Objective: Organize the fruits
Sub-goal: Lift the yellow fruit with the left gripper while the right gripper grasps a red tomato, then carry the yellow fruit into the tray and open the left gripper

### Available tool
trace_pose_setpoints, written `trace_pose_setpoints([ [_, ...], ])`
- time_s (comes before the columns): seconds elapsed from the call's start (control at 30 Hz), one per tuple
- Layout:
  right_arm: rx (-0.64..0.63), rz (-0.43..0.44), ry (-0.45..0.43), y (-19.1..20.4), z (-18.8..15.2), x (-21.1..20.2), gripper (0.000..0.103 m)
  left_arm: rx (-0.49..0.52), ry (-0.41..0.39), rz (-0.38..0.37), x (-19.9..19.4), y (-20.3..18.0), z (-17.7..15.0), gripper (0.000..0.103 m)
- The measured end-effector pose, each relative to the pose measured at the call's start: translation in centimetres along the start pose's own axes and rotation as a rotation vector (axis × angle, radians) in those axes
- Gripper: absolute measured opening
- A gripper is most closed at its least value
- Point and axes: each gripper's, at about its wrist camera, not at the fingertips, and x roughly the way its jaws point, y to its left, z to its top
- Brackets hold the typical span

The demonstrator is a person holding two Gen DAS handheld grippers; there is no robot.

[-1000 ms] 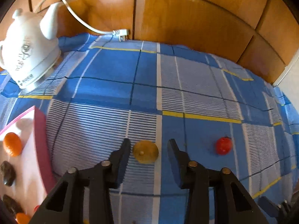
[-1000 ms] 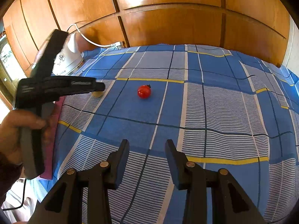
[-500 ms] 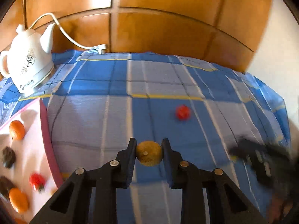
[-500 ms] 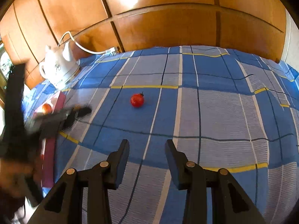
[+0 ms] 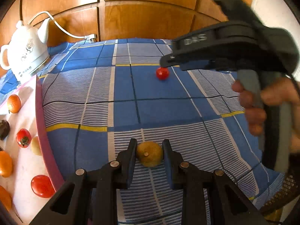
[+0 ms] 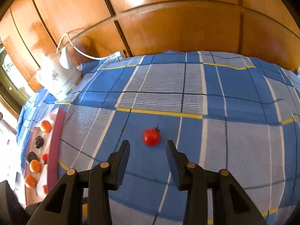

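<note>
My left gripper (image 5: 149,154) is shut on a small yellow-brown fruit (image 5: 149,156), held above the blue checked cloth. A pink-rimmed white tray (image 5: 40,131) at the left holds several fruits: orange ones, red tomatoes and dark ones. A red tomato (image 6: 151,136) lies alone on the cloth; it also shows in the left wrist view (image 5: 162,73). My right gripper (image 6: 148,150) is open, its fingertips just short of the tomato on either side. In the left wrist view the right gripper (image 5: 168,61) hovers over the tomato.
A white electric kettle (image 5: 26,53) with a white cord stands at the far left of the cloth, also seen in the right wrist view (image 6: 58,77). Wooden panels (image 5: 142,16) rise behind the cloth. The tray shows at the left in the right wrist view (image 6: 56,140).
My left gripper closed on the yellow-brown fruit and lifted it. My right gripper moved forward to the red tomato, which now sits just ahead of its open fingers.
</note>
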Motion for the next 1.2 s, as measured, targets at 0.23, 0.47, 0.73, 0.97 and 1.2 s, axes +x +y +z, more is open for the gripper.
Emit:
trace_pose_setpoints([
  [0.23, -0.059, -0.022, 0.078, 0.9, 1.0, 3.8, 0.031, -0.019, -0.008, -0.017, 0.2, 0.3, -0.2, 0.027],
  [0.47, -0.076, -0.057, 0.041, 0.7, -0.5, 1.7, 0.025, -0.035, -0.015, -0.028, 0.4, 0.7, 0.0, 0.027],
  [0.73, -0.091, -0.088, 0.048, 0.0, -5.0, -2.0, 0.025, -0.027, -0.021, -0.021, 0.3, 0.5, -0.2, 0.028],
  [0.97, -0.069, -0.111, 0.042, -1.0, -7.0, -2.4, 0.025, -0.020, -0.023, -0.011, -0.9, 0.2, 0.4, 0.027],
  [1.2, -0.048, -0.091, 0.024, -1.4, -7.6, -2.0, 0.025, -0.048, -0.075, -0.016, -4.2, 0.1, 1.5, 0.027],
])
